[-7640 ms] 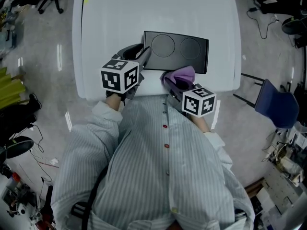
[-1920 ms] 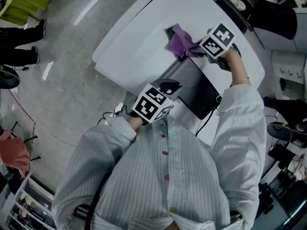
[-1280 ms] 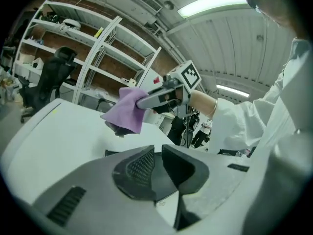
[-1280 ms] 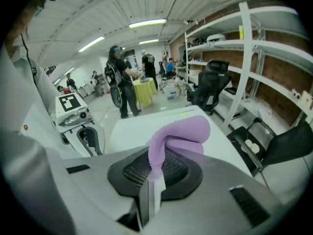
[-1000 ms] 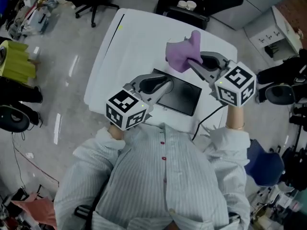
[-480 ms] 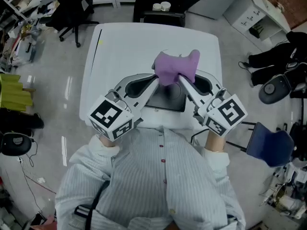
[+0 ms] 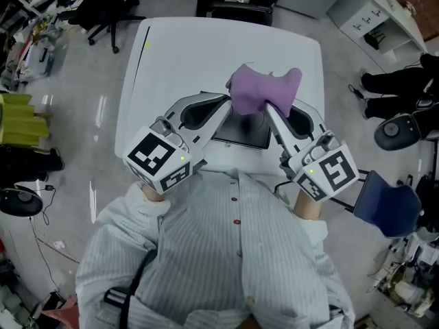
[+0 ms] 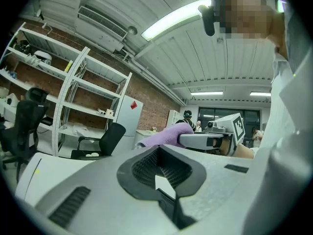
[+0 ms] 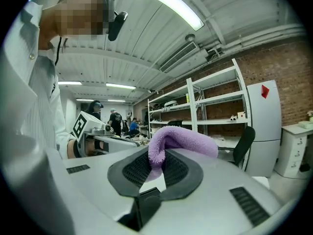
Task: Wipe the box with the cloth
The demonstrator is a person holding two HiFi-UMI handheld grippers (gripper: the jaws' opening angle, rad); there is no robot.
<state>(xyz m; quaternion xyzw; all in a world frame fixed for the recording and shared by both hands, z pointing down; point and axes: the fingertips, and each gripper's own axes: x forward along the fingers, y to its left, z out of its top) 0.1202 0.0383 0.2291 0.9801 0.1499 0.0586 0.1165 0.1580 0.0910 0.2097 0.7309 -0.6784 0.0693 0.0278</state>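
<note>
Both grippers have drawn together since a second ago. Then the right one held the cloth out past the far right corner of the box while the left lay over the box's left side. Now the left gripper (image 7: 227, 105) and the right gripper (image 7: 269, 110) converge tip to tip above the box.

Findings, in order of size:

1. White table (image 7: 164, 53): fills the upper middle of the head view.
2. Person's striped shirt (image 7: 226, 252): fills the lower part of the head view, up against the near table edge.
3. Black box (image 7: 241, 130): lies flat on the table by its near edge. It is largely covered from above by the two grippers, with a dark strip showing between them.
4. Left gripper: its jaws have just been closing and now stand together. Its own view shows no cloth between the ribbed pads. The tips sit at the cloth's left edge, and I cannot tell whether they nip it.
5. Right gripper: its jaws are clamped on the cloth. Its own view shows the fabric pinched between the pads and folded over the tips.
6. Purple cloth (image 7: 264, 91): bunched at the meeting point of the two grippers, over the far part of the box. Contact with the box cannot be judged from above.
7. Marker cubes: the left cube (image 7: 159, 162) and the right cube (image 7: 329, 173) both sit close to the shirt.
</note>
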